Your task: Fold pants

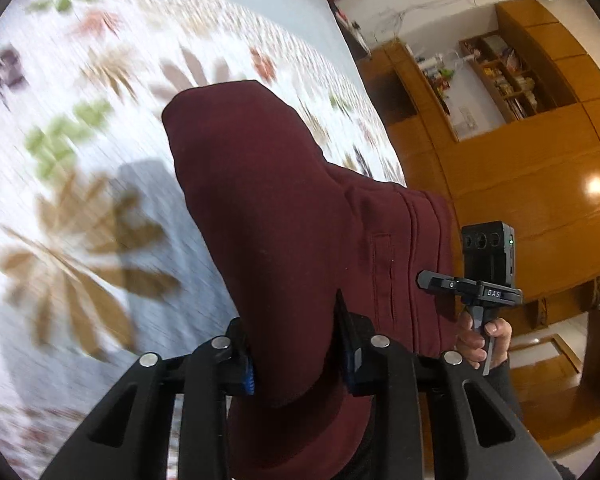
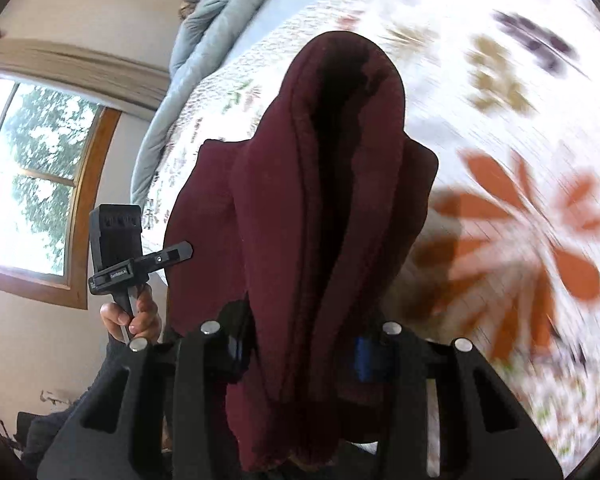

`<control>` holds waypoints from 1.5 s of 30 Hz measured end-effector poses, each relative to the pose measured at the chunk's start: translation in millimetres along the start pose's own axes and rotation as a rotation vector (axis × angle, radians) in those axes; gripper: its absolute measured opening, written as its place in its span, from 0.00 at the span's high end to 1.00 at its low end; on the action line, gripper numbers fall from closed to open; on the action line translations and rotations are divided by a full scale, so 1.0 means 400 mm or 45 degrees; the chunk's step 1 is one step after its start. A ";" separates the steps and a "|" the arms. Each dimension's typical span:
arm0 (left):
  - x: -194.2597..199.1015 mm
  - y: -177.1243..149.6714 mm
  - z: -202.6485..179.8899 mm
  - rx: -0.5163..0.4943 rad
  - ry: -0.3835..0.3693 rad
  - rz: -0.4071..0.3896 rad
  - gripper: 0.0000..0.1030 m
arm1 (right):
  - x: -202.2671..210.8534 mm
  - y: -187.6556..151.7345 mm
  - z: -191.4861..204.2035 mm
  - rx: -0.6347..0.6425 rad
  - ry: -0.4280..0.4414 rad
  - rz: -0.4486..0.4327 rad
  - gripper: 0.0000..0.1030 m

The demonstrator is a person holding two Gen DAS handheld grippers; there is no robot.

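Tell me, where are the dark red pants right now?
The pants hang above the flowered bedspread, pinched between the fingers of both the left gripper and the right gripper.

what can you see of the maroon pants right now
The maroon pants are thick, soft knit fabric, like sweatpants, with stitched seams and a slit pocket. They hang bunched and doubled over above the floral bedspread. The left gripper and the right gripper are each shut on a gathered part of the cloth. In the right wrist view the pants droop in deep vertical folds. Whether any part touches the bed cannot be told.
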State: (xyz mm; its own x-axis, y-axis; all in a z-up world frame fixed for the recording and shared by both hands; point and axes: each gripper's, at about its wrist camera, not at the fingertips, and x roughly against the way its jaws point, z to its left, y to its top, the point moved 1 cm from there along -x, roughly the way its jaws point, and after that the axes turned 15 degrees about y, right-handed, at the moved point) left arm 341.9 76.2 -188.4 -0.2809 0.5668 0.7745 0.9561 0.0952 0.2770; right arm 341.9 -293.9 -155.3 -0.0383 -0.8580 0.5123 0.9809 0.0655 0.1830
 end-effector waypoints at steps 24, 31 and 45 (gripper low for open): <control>-0.004 0.205 0.552 0.308 0.072 -0.035 0.63 | -0.509 0.431 -0.127 -0.132 0.095 0.126 0.55; 0.148 0.204 0.565 0.308 0.237 -0.199 0.54 | -0.406 0.443 -0.080 -0.073 -0.059 -0.012 0.40; 0.004 0.327 0.560 0.495 -0.162 -0.247 0.49 | -0.485 0.509 -0.131 -0.228 0.232 -0.147 1.00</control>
State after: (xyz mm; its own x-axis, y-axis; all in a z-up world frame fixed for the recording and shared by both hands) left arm 485.1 272.9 -278.3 -0.4689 0.6019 0.6464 0.8539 0.4961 0.1574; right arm 559.1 -140.8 -261.3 -0.1327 -0.9331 0.3342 0.9907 -0.1153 0.0716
